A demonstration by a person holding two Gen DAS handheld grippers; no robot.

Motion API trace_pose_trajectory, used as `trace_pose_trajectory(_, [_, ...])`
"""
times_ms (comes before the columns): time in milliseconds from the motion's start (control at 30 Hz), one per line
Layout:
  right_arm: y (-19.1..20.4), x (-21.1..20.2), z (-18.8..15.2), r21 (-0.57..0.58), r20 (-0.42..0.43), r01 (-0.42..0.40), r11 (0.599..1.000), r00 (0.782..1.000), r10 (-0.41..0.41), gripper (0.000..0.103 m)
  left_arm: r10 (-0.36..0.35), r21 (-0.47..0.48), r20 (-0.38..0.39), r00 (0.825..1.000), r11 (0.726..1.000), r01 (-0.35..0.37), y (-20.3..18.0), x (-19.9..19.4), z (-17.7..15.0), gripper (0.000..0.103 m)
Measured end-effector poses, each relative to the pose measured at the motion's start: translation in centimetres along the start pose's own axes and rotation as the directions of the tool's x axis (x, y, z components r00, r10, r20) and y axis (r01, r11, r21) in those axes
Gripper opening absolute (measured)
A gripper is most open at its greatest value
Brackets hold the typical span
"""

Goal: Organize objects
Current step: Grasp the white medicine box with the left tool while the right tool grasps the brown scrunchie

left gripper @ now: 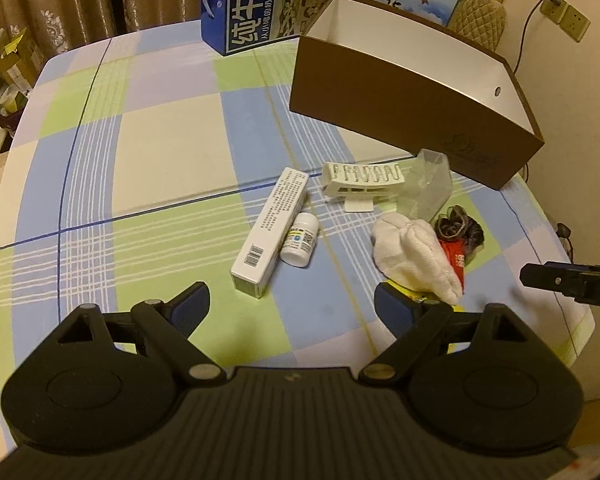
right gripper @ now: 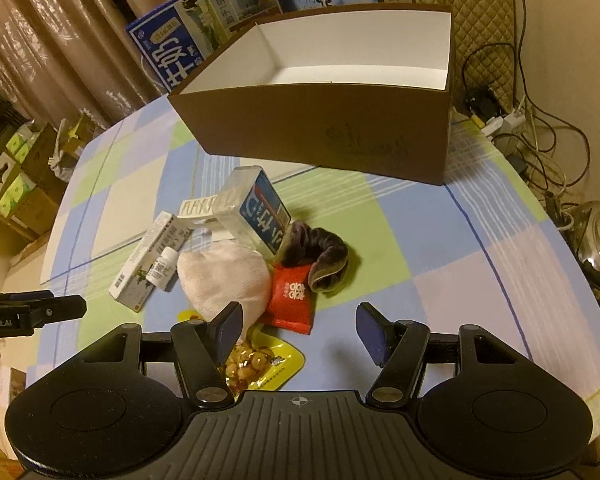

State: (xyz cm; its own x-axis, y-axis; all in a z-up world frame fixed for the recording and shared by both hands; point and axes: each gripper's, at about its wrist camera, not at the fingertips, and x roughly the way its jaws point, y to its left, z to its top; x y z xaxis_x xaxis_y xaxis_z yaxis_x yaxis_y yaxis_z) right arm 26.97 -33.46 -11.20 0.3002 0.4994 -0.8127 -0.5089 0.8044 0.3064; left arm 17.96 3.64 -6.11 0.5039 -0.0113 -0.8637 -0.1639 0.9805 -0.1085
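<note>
Two tongs [left gripper: 290, 306] [right gripper: 298, 330] agape, white cloth [right gripper: 224, 280] just ahead

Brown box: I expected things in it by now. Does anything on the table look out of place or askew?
The brown box shows only bare white inside. Everything lies loose in front of it: the long carton and pill bottle on their sides, the white cloth crumpled over a snack packet. Nothing looks spilled or broken.
</note>
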Motion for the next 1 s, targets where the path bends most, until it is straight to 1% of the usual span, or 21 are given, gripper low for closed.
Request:
trace_pose_trajectory(133, [-0.1,0.8,0.3,-0.004,0.003,-0.001,1.000,1.000,0.001,0.060,0.024,0.003,0.002,1.000,1.000,-0.024,0.4,0.6,0.2,0.086])
trace_pose_trajectory(267, [-0.4,1.7,0.7,0.000,0.006,0.004,1.000,1.000,-0.004,0.060,0.035,-0.006,0.000,0.999,0.999,-0.035,1.0,1.3,0.4,0.086])
trace_pose_trajectory(367, [-0.7,2.5,1.0,0.001,0.011,0.007,1.000,1.000,-0.007,0.060,0.042,-0.011,-0.006,0.999,0.999,-0.042,1.4,1.8,0.5,0.083])
trace_pose_trajectory(567, [-1.1,4.2,1.9,0.005,0.021,0.014,1.000,1.000,-0.014,0.060,0.053,-0.021,-0.014,0.999,0.998,-0.053,1.9,2.7,0.8,0.083])
trace_pose_trajectory(1000, [-1.4,8.2,3.3,0.026,-0.020,0.018,0.999,1.000,-0.018,0.060,0.075,-0.036,-0.034,0.997,0.996,-0.076,2.8,4.4,1.7,0.083])
